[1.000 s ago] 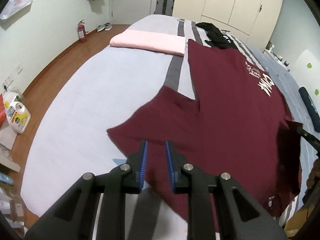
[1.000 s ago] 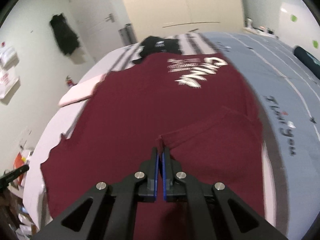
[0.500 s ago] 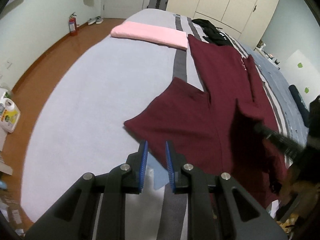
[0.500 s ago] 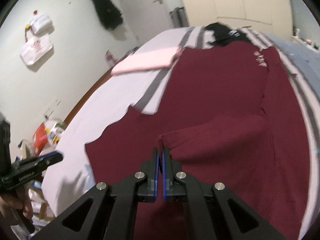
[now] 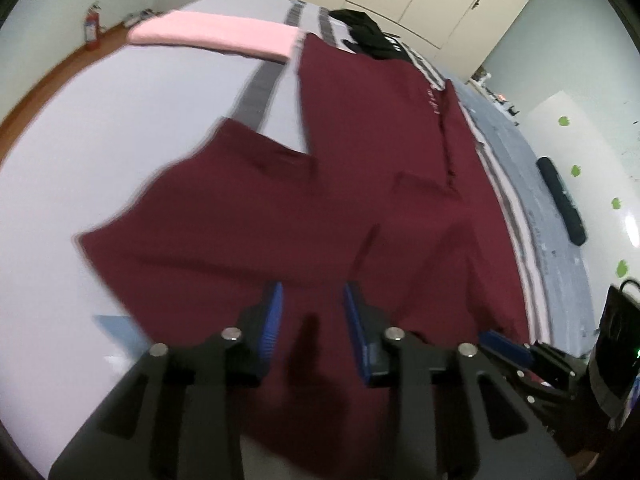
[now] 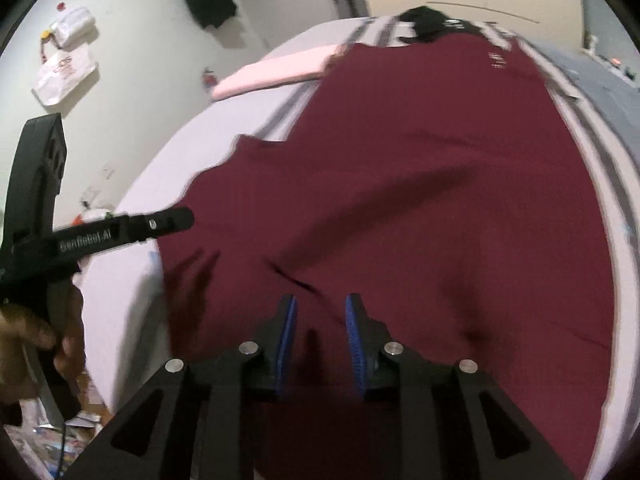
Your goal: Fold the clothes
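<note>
Broadly, the bed [image 5: 120, 128] is covered by a maroon T-shirt [image 5: 360, 128] spread flat, one side folded inward. A folded pink cloth [image 5: 216, 34] is seen at 11 o'clock. Left gripper [image 5: 313, 300] and right gripper [image 6: 320, 312] are held above the shirt, jaws opening, nothing gripped between the pads.

One maroon shirt [image 5: 360, 152] lies on one bed [image 5: 100, 128]. At its twelve o'clock end: one folded pink cloth [image 5: 216, 36], one black garment [image 5: 366, 34]. Two tools: left tool [image 5: 312, 312], right tool [image 6: 320, 316].
</note>
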Tool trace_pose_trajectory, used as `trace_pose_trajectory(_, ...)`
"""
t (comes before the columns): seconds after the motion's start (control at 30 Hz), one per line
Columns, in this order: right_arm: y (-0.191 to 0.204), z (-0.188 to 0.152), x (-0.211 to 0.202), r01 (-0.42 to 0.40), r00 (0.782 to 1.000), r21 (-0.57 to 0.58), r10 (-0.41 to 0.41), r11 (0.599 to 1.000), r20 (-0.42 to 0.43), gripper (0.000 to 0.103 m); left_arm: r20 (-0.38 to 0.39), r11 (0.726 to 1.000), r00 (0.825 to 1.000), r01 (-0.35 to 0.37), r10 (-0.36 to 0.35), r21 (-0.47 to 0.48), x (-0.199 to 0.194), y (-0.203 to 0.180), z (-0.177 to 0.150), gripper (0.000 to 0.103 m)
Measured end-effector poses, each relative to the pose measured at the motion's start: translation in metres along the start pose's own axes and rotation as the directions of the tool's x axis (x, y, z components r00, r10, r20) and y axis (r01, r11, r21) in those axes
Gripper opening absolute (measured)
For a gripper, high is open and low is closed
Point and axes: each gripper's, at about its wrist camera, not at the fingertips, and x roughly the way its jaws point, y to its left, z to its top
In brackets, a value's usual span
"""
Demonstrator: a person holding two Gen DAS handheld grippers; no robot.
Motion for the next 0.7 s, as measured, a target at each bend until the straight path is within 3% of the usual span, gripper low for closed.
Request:
trace_pose_trajectory(0.17,-0.041,-0.009,-0.021,0.071,0.997,0.014,-0.071,0.997,0.004,0.023,-0.041,1.0,0.999,0.008,-0.007,0.012,0.026,-0.021,-0.003,0.033)
trace_pose_trajectory(0.3,-0.062,-0.015,-0.022,0.082,0.997,0.016,-0.082,0.997,-0.003,0.023,-0.07,1.0,0.997,-0.014,0.015,0.012,0.042,-0.027,-0.008,0.034)
trace_pose_trajectory(0.4,-0.07,-0.018,-0.023,0.084,0.996,0.016,-0.084,0.996,-0.001,0.023,-0.059,0.999,0.997,-0.043,0.044,0.026,0.046,-0.027,-0.008,0.034)
trace_pose_trajectory(0.7,-0.079,-0.027,-0.033,0.086,0.996,0.018,-0.086,0.996,0.0,0.024,-0.052,0.999,0.998,-0.045,0.044,-0.017,0.049,-0.029,-0.01,0.041)
